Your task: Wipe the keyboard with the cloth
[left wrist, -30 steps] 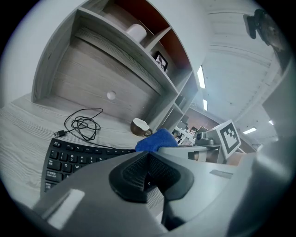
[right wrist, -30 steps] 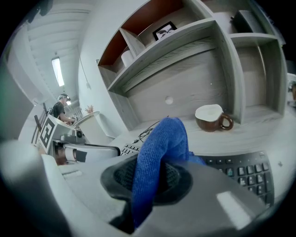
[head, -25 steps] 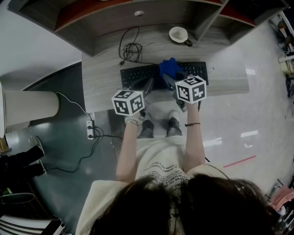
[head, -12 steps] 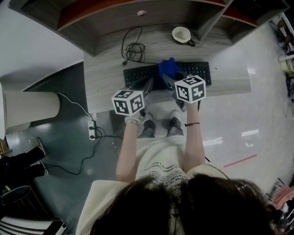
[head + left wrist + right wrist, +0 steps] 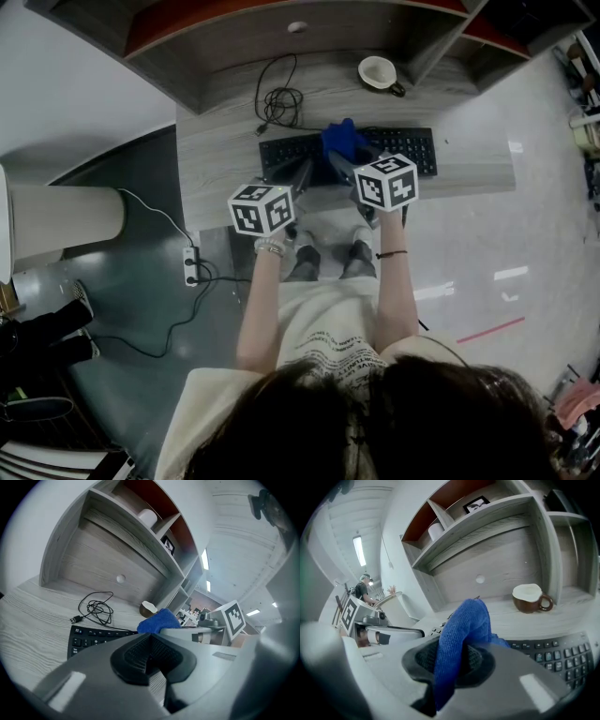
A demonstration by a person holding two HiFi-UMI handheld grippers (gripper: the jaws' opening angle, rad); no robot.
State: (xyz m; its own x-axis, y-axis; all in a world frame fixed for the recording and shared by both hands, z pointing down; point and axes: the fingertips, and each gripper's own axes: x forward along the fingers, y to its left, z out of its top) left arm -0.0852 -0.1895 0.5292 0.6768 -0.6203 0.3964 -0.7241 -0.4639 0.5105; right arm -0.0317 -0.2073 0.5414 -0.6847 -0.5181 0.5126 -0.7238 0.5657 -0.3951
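Note:
A black keyboard (image 5: 412,150) lies across the grey desk (image 5: 220,150). A blue cloth (image 5: 343,139) rests on its middle, and my right gripper (image 5: 339,160) is shut on it. In the right gripper view the cloth (image 5: 461,637) is pinched between the pads and arches up over the keys (image 5: 555,656). My left gripper (image 5: 302,172) hovers just left of the cloth, over the keyboard's near edge. Its pads (image 5: 136,656) are pressed together with nothing between them. The left gripper view shows the cloth (image 5: 159,620) ahead and the keyboard's left end (image 5: 86,639).
A coiled black cable (image 5: 281,98) lies behind the keyboard's left half. A brown-and-white cup (image 5: 380,73) stands at the back right. Shelving (image 5: 234,37) rises along the desk's far side. A power strip (image 5: 192,265) and the person's feet (image 5: 302,258) are on the floor below.
The right gripper and the cloth have slid slightly left along the keyboard. The left gripper has kept its place beside them, still shut.

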